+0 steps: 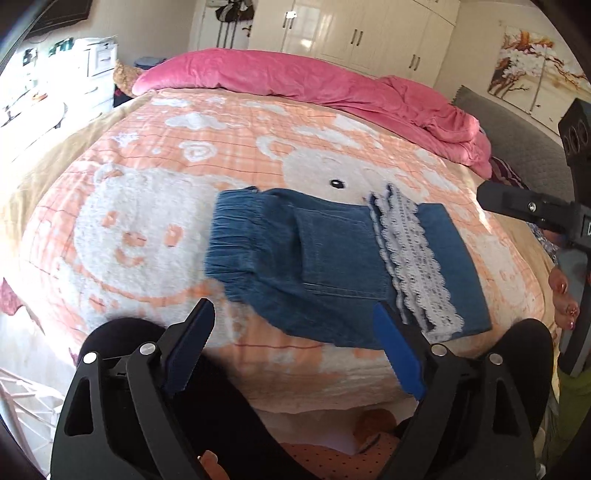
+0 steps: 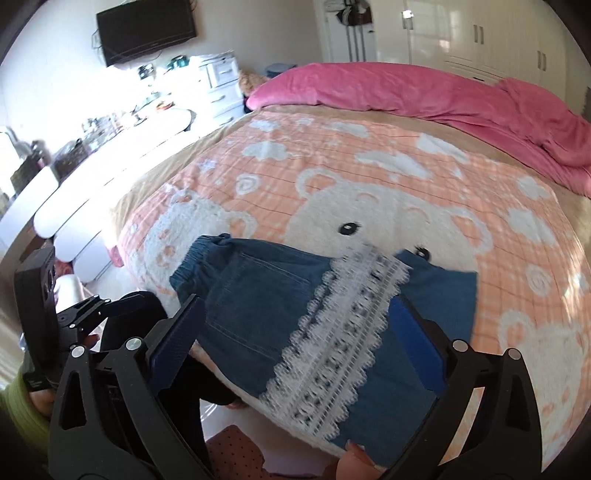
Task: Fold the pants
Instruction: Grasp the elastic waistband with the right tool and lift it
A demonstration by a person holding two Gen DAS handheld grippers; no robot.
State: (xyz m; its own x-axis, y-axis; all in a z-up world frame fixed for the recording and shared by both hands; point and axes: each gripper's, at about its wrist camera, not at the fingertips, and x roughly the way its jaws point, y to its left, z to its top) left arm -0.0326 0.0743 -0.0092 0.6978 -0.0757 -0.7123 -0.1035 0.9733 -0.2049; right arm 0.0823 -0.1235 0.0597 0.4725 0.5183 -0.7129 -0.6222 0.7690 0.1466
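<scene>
Small blue denim pants (image 1: pixel 332 258) lie folded on the bed, elastic waistband to the left and a white lace hem (image 1: pixel 413 258) laid across the right part. They also show in the right wrist view (image 2: pixel 266 317), with the lace (image 2: pixel 340 339) running down the middle. My left gripper (image 1: pixel 295 321) is open and empty, just in front of the pants' near edge. My right gripper (image 2: pixel 295 314) is open and empty, with its fingers on either side of the pants near the bed's front edge. The right gripper also shows at the right in the left wrist view (image 1: pixel 517 206).
The bed carries an orange and white bear blanket (image 1: pixel 166 206) and a rumpled pink duvet (image 1: pixel 332 85) along the far side. White drawers and a cluttered counter (image 2: pixel 110 133) stand to the left. White wardrobes (image 1: pixel 369 33) line the back wall.
</scene>
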